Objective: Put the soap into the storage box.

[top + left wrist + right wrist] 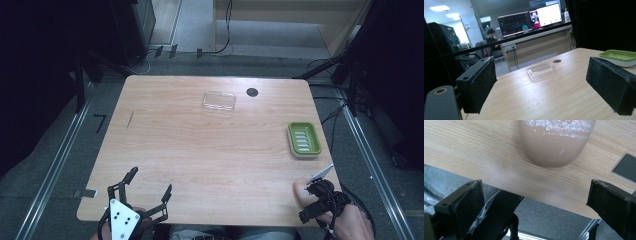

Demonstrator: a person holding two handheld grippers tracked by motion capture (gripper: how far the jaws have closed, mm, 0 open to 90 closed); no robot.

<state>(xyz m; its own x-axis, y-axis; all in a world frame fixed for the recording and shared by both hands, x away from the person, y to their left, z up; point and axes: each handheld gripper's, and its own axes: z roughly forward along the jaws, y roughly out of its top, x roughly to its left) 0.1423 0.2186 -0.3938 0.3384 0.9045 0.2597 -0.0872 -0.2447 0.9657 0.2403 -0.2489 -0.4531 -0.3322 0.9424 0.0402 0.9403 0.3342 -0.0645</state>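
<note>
Where the tabletop nears its far edge lies a clear plastic lid; green soap dish at right edge. Left hand-held gripper and right hand-held gripper both spread, empty.

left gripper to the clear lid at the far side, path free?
Probably yes. The left gripper is open and aimed across the table at the clear lid, with only bare wood between them.
</note>
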